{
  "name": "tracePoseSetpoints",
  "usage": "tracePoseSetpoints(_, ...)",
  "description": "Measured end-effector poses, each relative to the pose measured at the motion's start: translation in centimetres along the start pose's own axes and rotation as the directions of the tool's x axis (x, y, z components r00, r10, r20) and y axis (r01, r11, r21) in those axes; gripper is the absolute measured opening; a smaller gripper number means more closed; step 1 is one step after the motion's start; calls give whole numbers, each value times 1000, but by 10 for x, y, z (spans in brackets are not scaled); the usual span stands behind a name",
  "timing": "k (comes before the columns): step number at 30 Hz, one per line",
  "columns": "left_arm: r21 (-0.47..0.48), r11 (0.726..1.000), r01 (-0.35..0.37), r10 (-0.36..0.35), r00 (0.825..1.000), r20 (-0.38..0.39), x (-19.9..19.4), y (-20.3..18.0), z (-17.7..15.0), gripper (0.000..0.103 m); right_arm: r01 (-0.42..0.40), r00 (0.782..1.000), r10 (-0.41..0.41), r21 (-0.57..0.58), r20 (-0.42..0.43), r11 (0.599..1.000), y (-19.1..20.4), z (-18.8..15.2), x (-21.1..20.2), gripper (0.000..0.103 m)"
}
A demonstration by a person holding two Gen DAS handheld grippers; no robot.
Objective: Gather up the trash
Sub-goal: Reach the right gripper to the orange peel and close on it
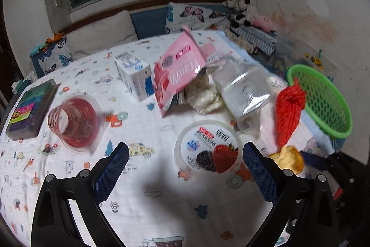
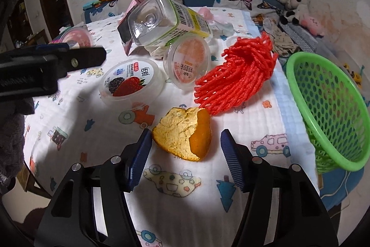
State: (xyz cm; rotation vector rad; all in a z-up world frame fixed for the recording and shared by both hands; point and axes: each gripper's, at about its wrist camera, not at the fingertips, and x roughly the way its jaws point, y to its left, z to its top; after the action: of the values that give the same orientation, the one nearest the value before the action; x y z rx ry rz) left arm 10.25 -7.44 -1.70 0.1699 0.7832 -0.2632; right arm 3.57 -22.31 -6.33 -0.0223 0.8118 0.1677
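Observation:
Trash lies on a printed white cloth. My right gripper (image 2: 186,142) is open, its fingers on either side of an orange peel (image 2: 182,134), not closed on it. Behind it lie a red foam net (image 2: 238,80), a berry yogurt cup (image 2: 130,81), an orange-lidded cup (image 2: 187,61) and a clear plastic bottle (image 2: 161,22). A green mesh basket (image 2: 323,108) stands at the right. My left gripper (image 1: 185,168) is open and empty above the cloth, just short of the berry yogurt cup (image 1: 208,149). The peel (image 1: 288,159), net (image 1: 289,108) and basket (image 1: 323,96) lie to its right.
A pink wrapper (image 1: 178,68), a blue-white carton (image 1: 135,75), crumpled paper (image 1: 203,94), a red cup on its side (image 1: 74,122) and a dark box (image 1: 30,108) lie further back. Pillows and plush toys (image 1: 242,8) line the wall. The left gripper shows at the left of the right wrist view (image 2: 46,66).

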Motion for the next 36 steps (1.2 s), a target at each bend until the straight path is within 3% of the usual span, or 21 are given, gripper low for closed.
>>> tracePoseSetpoints(5,25,999,36,-35,998,-51,17,-3,-5,96,-28,1000,28,10,-3,1000,0,-2,0,51)
tracePoseSetpoints(10,72,996,50,-43,995,-94,36,-10,-5,96,-38,999,38,11,1,999,-1,-2,-5,47)
tracePoseSetpoints(16,48,995,92,-84,987,-140,57,-7,-3,96,-68,998,69,39,0,997,-8,-3,-11,43)
tracePoseSetpoints(30,33,986,161,-154,976,-156,72,-13,5,96,-94,995,95,88,-2,992,-21,-8,-20,41)
tracePoseSetpoints(36,53,986,156,-146,976,-159,75,-20,3,96,-91,996,91,89,7,992,-22,-6,-24,40)
